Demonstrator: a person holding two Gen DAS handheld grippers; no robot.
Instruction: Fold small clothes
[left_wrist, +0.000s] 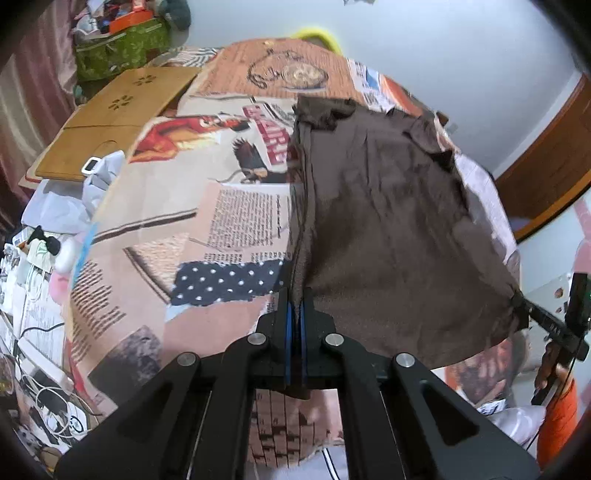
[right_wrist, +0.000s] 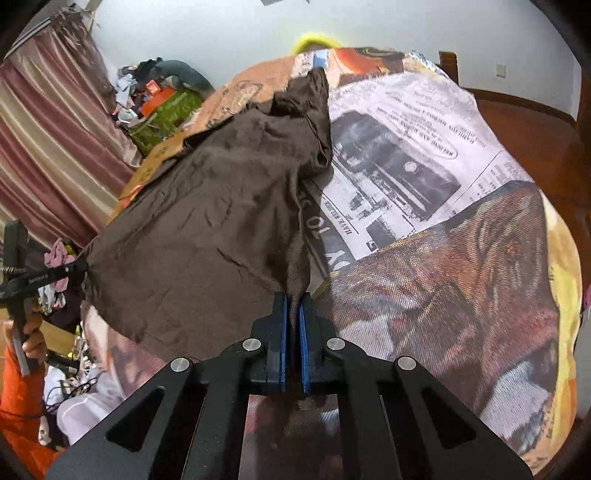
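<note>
Plain dark brown cloth (left_wrist: 388, 229), bedspread (left_wrist: 155, 206) printed with newspaper text and navy polka dots, black grippers with blue pads (right_wrist: 282, 332), pinkish-maroon striped curtain (right_wrist: 48, 122).

one brown garment (left_wrist: 388, 229), two grippers (left_wrist: 295, 310), one printed bedspread (left_wrist: 177, 206)

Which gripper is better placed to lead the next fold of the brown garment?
Neither clearly: left gripper and right gripper each pinch a near corner of the brown garment, stretched between them.
</note>
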